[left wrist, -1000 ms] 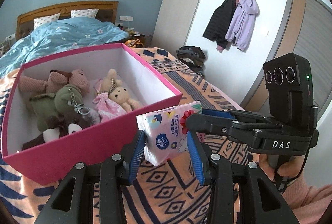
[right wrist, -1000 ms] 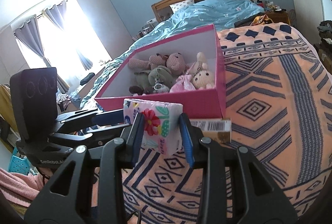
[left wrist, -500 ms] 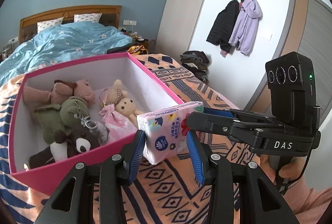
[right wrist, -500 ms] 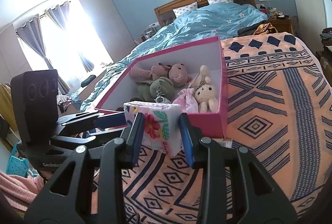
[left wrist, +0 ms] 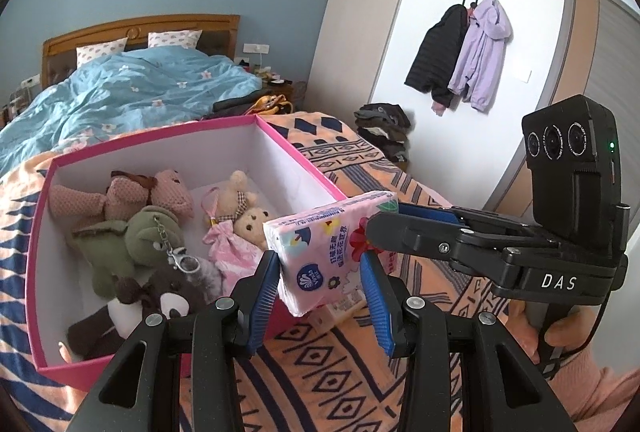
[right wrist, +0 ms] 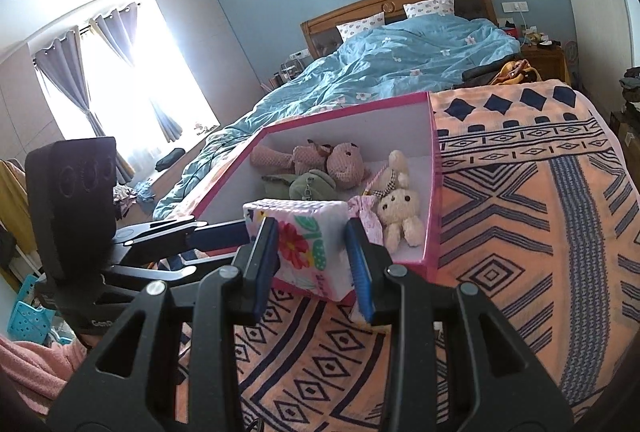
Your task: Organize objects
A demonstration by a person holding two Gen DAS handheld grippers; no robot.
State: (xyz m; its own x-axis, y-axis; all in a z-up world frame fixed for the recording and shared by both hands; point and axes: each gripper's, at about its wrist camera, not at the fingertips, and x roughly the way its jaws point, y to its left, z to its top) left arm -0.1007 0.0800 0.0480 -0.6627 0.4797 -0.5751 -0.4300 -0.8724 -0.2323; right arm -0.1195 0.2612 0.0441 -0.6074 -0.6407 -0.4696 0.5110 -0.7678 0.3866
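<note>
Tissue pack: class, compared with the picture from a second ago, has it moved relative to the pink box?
Yes. The tissue pack, clamped by both grippers, has risen: it now stands above the pink box's near rim, partly over the interior.

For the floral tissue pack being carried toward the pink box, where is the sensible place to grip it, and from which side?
Grip the tissue pack across its narrow ends, one gripper at each end, coming level from the near side. It is a soft flat block, so the short ends probably give the pads parallel faces. That is the hold here: the left gripper clamps one end, the right gripper the other, beside the pink box.
</note>
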